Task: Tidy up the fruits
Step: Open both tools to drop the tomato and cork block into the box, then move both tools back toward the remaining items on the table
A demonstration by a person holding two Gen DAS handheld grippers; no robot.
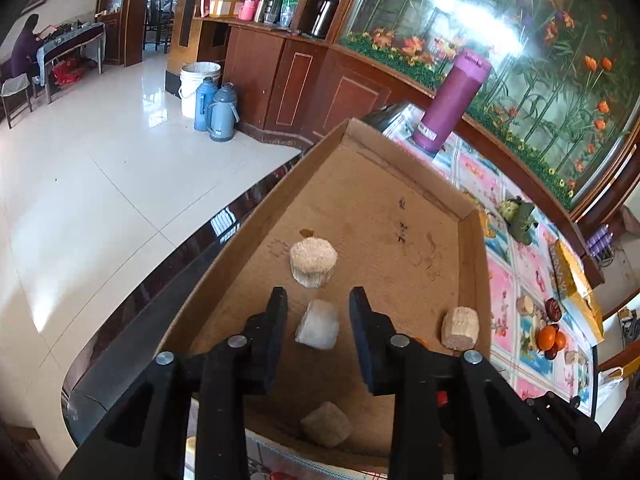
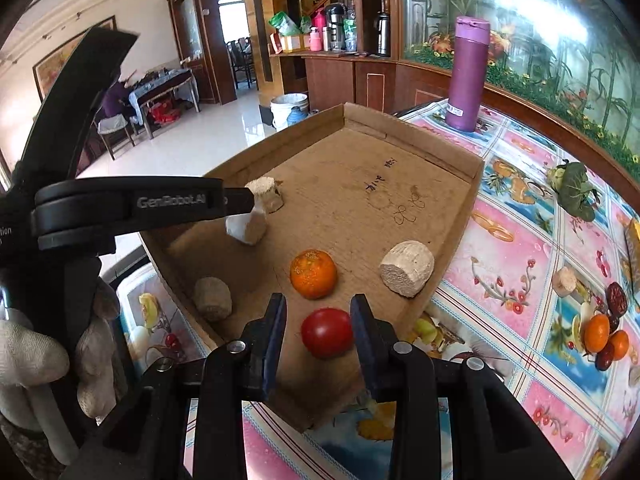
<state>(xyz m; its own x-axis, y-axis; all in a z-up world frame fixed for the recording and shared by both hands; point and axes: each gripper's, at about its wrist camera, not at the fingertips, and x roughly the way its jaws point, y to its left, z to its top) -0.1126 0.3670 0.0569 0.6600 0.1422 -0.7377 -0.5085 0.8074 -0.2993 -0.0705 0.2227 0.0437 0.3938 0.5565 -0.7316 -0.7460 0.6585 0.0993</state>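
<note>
A red tomato (image 2: 327,338) sits dead ahead between the right gripper's (image 2: 318,318) parted jaws, while the left gripper (image 1: 318,312), jaws also apart, brackets a pale chunk (image 1: 318,325).

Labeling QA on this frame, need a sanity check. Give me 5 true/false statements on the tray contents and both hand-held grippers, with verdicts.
1. The red tomato lies between the open fingers of the right hand-held gripper. True.
2. The mandarin in the cardboard tray sits on the tablecloth outside it. False: it rests on the tray floor, just beyond the tomato.
3. The left hand-held gripper is shut tight on a pale chunk. False: its fingers stand open on either side of the chunk.
4. The purple bottle stands upright beyond the tray. True.
5. The tray holds only fruit. False: several pale cylindrical chunks lie in it too.
</note>
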